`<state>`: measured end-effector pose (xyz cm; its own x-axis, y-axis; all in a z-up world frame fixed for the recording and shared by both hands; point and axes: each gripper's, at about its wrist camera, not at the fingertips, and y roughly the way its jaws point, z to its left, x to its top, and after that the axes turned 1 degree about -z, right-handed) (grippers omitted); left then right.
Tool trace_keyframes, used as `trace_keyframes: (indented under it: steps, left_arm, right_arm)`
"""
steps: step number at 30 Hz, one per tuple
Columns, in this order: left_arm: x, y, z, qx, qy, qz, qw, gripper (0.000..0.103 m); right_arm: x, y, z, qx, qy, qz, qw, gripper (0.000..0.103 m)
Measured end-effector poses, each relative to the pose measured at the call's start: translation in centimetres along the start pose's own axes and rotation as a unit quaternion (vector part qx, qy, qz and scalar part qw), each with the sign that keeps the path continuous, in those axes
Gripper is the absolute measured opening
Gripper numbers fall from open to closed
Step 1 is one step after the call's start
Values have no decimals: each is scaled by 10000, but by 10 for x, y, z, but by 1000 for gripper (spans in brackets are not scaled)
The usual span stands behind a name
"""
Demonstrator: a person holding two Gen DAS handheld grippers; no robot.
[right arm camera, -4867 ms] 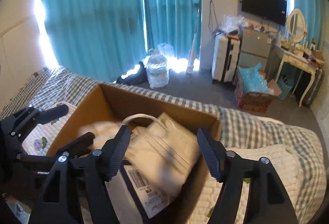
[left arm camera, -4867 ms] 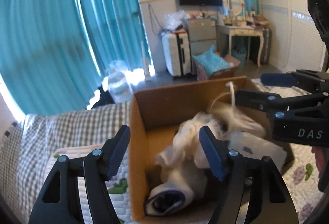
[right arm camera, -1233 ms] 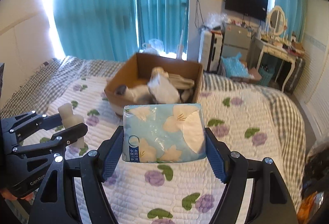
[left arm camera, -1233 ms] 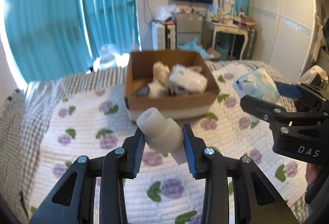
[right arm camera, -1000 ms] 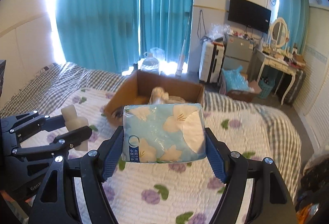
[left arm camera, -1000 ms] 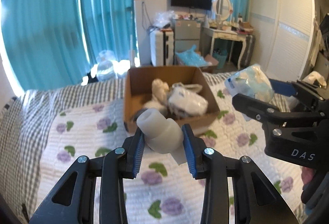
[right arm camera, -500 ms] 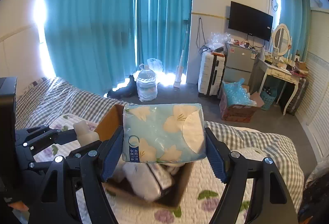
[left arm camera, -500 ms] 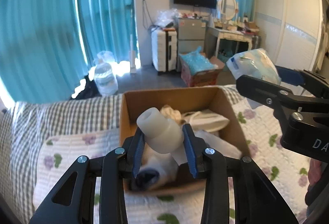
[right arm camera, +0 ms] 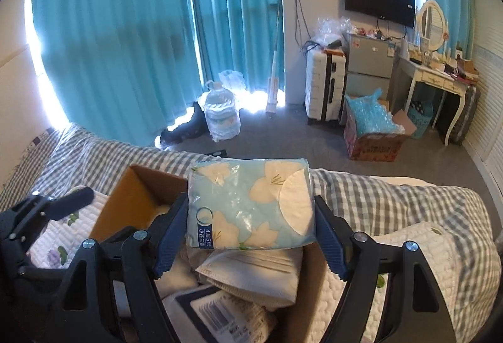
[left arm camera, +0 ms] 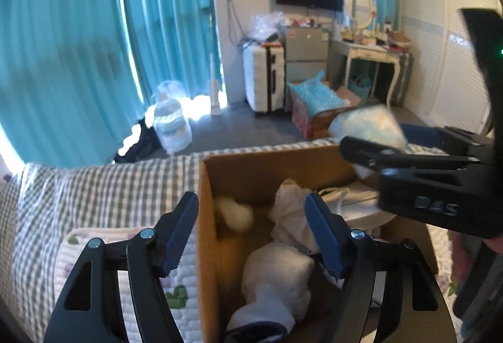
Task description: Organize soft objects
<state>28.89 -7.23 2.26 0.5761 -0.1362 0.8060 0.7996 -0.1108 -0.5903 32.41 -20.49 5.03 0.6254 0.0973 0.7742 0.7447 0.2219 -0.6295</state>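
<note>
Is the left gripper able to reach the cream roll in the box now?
Probably yes: left gripper is open over the cardboard box, and the cream roll lies uncovered below.

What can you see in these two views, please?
box: one, brown, on bed
white bundles: several, in box
foam roll: one, cream, box's far corner
tissue pack: one, blue floral, above box
bed: one, grey check cover
curtains: several, teal, at window
jug: one, clear, on floor
suitcase: one, white, by wall
TV: one, black, on wall
left tongs: black, open, empty, just been opening
right tongs: black, gripping tissue pack, just been opening
</note>
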Motion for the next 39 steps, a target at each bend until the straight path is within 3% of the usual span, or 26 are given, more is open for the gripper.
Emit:
trace_keyframes:
  steps: [1,3,9,13,16,18,19,20,26,33,39]
  left_arm:
    - [0,-1,1,25,19,-16,10000,71]
    - [-1,-10,2,24,80,-64,9999,71]
    - [5,-58,4,139,143,-352,9992,71]
    - [16,-124,1,56,93,-720,9973,71]
    - [25,-177,-3,209,159,-973,9949,72]
    - [30,-213,-3,274,128,-1155,9928,81]
    - [32,-231,-2,309,74,-1286,9912,94]
    - [32,-248,-1,356,30,-1437,9890,101]
    - [9,-334,10,480,-68,-2319,9715,103]
    - [-41,-348,13,403,-42,-2584,9652,103]
    - [-92,-307,20,324,-403,-2494,9670,103]
  right_arm:
    - [0,3,0,-53,21,-20,10000,91]
    - [0,2,-1,-68,90,-86,9999,103]
    - [5,-43,-3,-260,187,-311,9990,103]
    - [19,-114,4,-416,80,-647,9970,103]
    - [29,-178,13,-475,-4,-1043,9934,103]
    - [33,-222,22,-606,-30,-1227,9906,103]
    - [34,-240,26,-602,-37,-1312,9895,103]
    - [34,-260,29,-559,-16,-1431,9881,103]
    - [6,-363,54,-426,-58,-2078,9772,103]
    - [-55,-399,67,-261,-29,-2417,9700,103]
    - [-110,-364,75,-355,62,-2588,9653,103]
